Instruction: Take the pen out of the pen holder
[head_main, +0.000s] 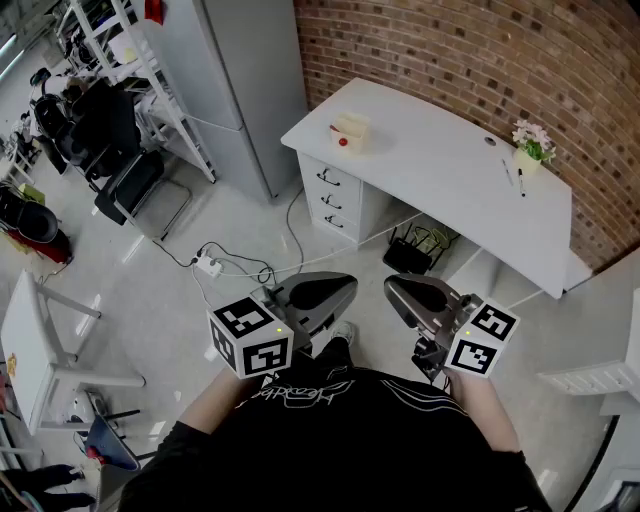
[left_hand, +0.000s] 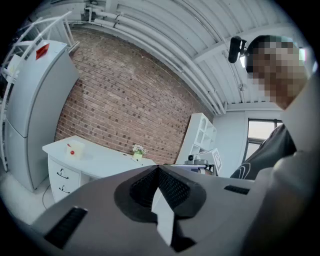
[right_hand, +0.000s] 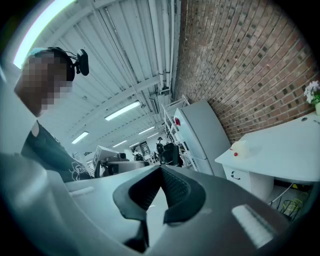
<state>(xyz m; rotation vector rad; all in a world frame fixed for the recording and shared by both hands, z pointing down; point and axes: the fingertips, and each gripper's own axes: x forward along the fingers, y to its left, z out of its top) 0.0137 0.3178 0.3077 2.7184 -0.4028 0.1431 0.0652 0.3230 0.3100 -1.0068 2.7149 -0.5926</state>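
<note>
**Both grippers shut, far from the pens**

The person stands on the floor, well apart from the white desk (head_main: 440, 150). The left gripper (head_main: 322, 292) and the right gripper (head_main: 418, 296) are held side by side, close to the person's body. On each one the jaws are pressed together at the tips, and nothing is between them.

Two thin pens (head_main: 514, 178) lie flat on the desk top, just beside a little flower pot (head_main: 530, 152) at the right end of the desk. They are well apart from both grippers, and they are on the right gripper's side. I cannot tell which thing is the pen holder. A pale box with a red dot (head_main: 350, 130) sits near the other end of the desk.

Only the head view shows the pens. It also shows the desk drawers (head_main: 335, 195) and a white power strip (head_main: 208, 265) with its cables on the floor.

The left gripper view looks over its closed jaws at the desk, the box, the flower pot and the brick wall. It also shows a white shelf (left_hand: 200, 135) that the head view does not. The pens are too small to see there.

The right gripper view shows the box on the desk, the tall grey fridge (right_hand: 200, 135) and black chairs (right_hand: 170, 150) farther back. The flowers just peek in at its right edge
</note>
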